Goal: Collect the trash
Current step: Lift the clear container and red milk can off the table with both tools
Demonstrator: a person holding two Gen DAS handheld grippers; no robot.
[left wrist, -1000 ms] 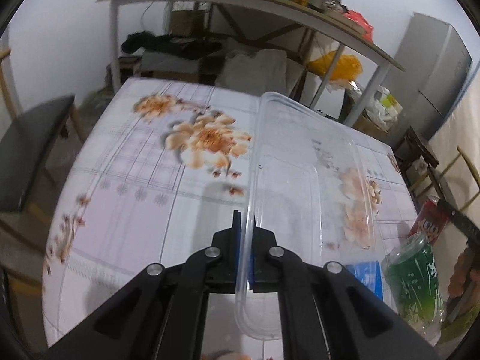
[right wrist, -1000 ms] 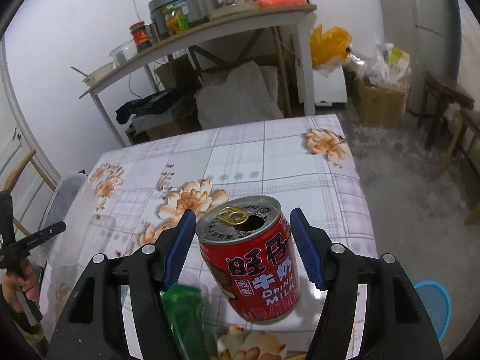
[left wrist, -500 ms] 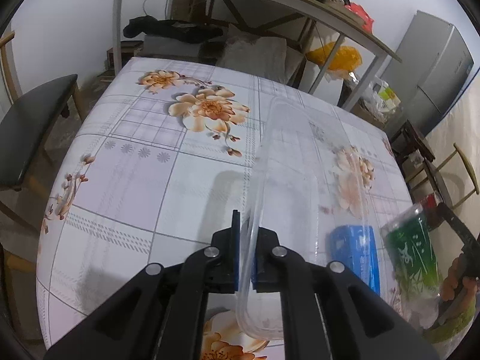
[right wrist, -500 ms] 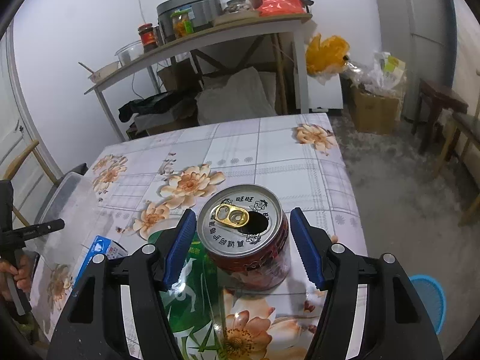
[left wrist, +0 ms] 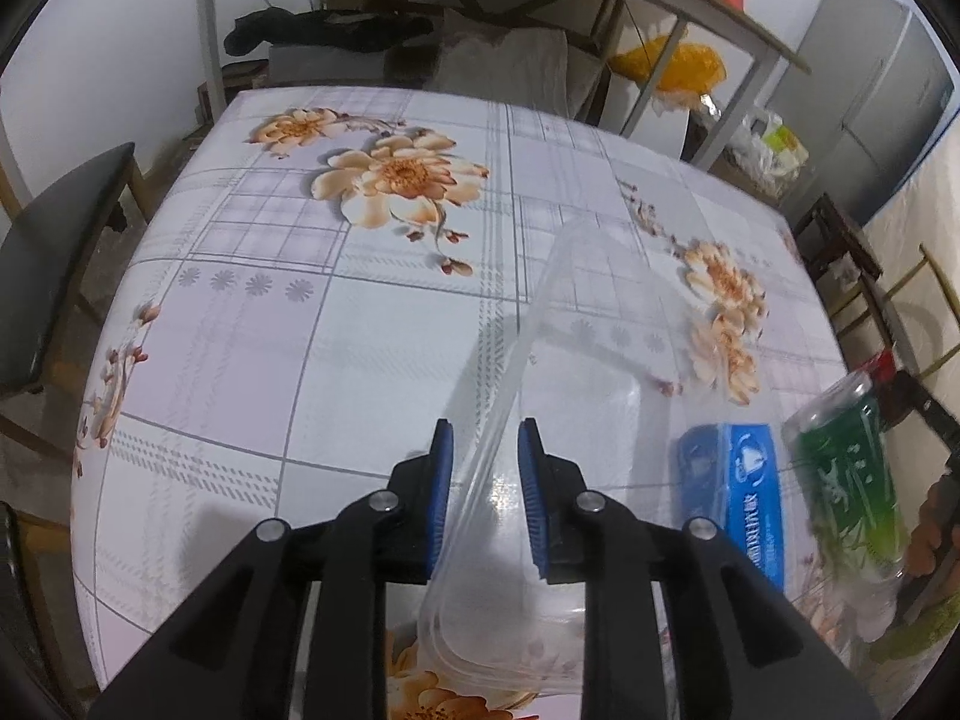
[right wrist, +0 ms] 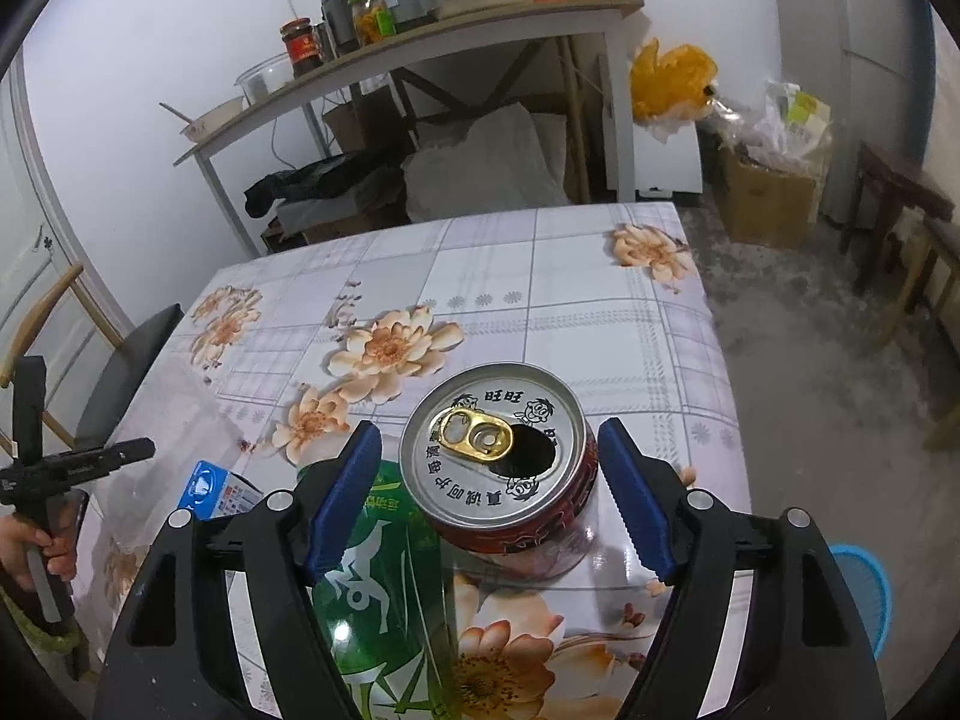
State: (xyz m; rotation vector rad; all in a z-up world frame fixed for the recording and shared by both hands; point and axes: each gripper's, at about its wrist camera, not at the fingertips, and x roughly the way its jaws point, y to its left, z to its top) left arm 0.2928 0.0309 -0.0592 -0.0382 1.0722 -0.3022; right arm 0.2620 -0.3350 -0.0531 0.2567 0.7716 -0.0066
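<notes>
Both tongs have just been opening: the left gripper (left wrist: pixel 480 450) stands slightly apart around the clear container's (left wrist: pixel 588 420) rim, the right gripper (right wrist: pixel 489 468) wide around the upright red can (right wrist: pixel 498 468), pads clear.

White walls (right wrist: pixel 150 60), grey floor (right wrist: pixel 810 360), cluttered shelf (right wrist: pixel 420 42), fridge (left wrist: pixel 870 90), chair (left wrist: pixel 54 252)

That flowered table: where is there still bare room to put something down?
The far half of the table is bare, beyond the red can. So is its side by the black chair. The near edge is crowded: clear container, blue pack, green bottle.
</notes>
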